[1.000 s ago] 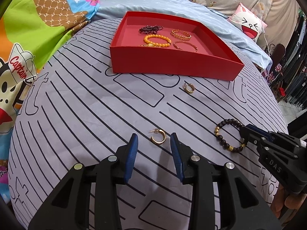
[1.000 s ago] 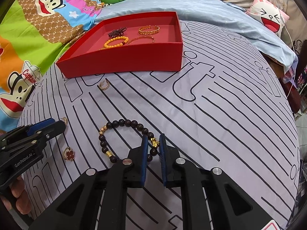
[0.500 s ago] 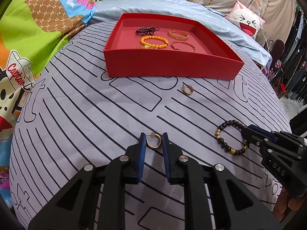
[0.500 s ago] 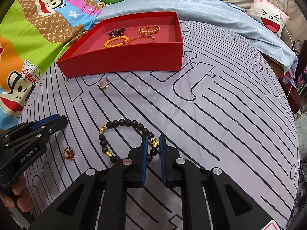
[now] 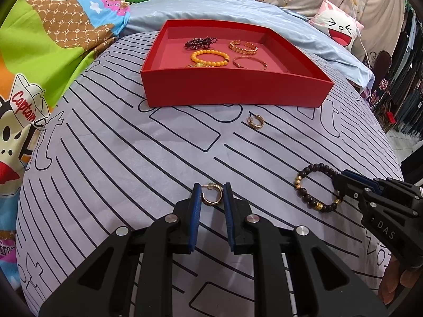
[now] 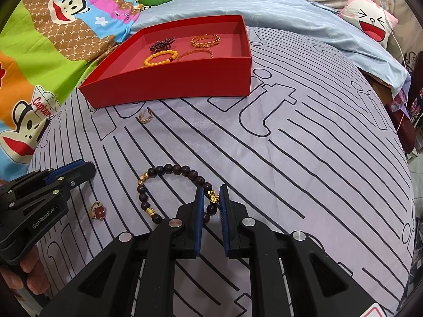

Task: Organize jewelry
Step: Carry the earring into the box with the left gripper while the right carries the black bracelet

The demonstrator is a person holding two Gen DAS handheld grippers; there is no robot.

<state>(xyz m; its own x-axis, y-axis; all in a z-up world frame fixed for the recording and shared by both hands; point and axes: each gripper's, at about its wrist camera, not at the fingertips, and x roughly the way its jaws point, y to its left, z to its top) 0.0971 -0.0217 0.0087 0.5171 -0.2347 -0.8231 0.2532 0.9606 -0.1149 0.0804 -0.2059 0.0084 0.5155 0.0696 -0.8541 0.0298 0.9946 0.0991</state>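
The gold hoop earring is sitting between the blue pads of the left tongs, which are pinching it against the striped bedspread. The right tongs are closing narrowly around the gold charm of the dark beaded bracelet, its loop lying ahead and to their left. Beyond both tongs, the red tray is holding four bracelets; a textured hoop earring is lying just before it. A red clover ring is resting beside the left tongs.

Matt red cardboard tray, shiny gold metal hoop earring, glossy dark beaded bracelet, soft cloth bedsheet
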